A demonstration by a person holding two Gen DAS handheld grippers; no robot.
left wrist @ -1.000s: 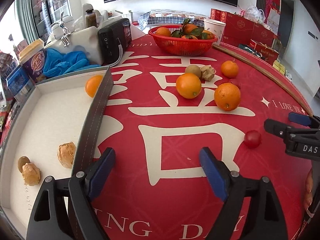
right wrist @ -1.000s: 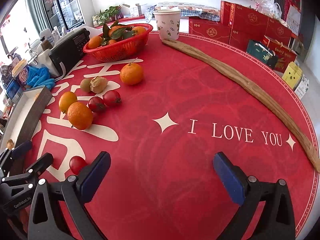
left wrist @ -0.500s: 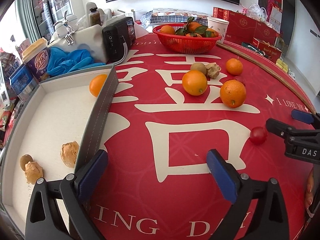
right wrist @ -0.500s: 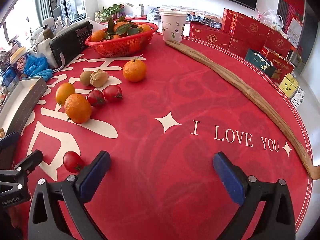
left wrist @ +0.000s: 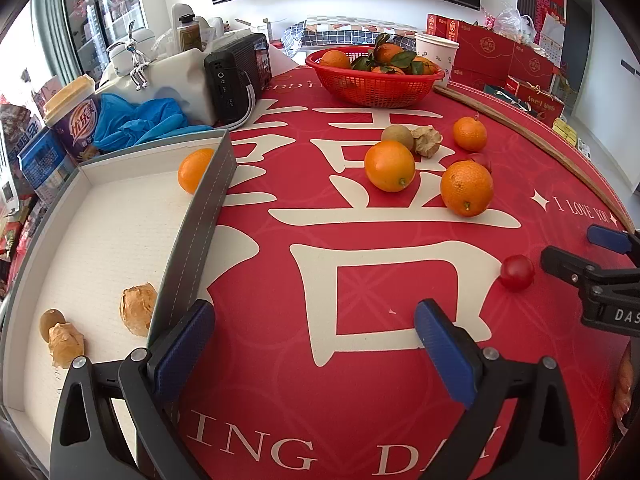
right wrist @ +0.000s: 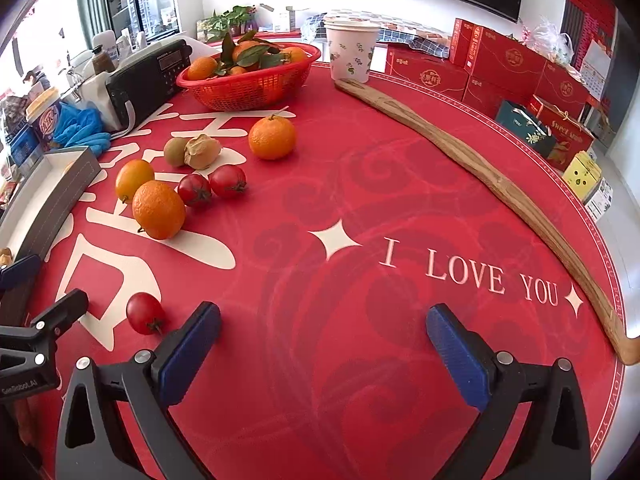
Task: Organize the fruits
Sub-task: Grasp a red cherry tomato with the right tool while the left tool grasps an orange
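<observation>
Loose fruit lies on the red round table: two oranges (left wrist: 389, 165) (left wrist: 466, 188), a mandarin (left wrist: 470, 133), a kiwi (left wrist: 397, 137), a dried husk fruit (left wrist: 428, 141) and a cherry tomato (left wrist: 517, 272). The grey tray (left wrist: 200, 216) at left holds an orange (left wrist: 194, 170) and walnuts (left wrist: 138, 309). My left gripper (left wrist: 312, 344) is open and empty beside the tray wall. My right gripper (right wrist: 322, 350) is open and empty, with a cherry tomato (right wrist: 145, 313) just left of its left finger. Two more tomatoes (right wrist: 228, 181) sit by an orange (right wrist: 159, 209).
A red basket (left wrist: 374, 82) of leafy mandarins stands at the back, with a paper cup (right wrist: 351, 54) and a black radio (left wrist: 236, 76) near it. A long wooden stick (right wrist: 480, 184) runs along the right rim. Red gift boxes (right wrist: 508, 68) stand beyond.
Both grippers have drawn back slightly and lifted, so the fruit sits lower in view. The right gripper has turned a little left toward the single tomato. Both stay open.
</observation>
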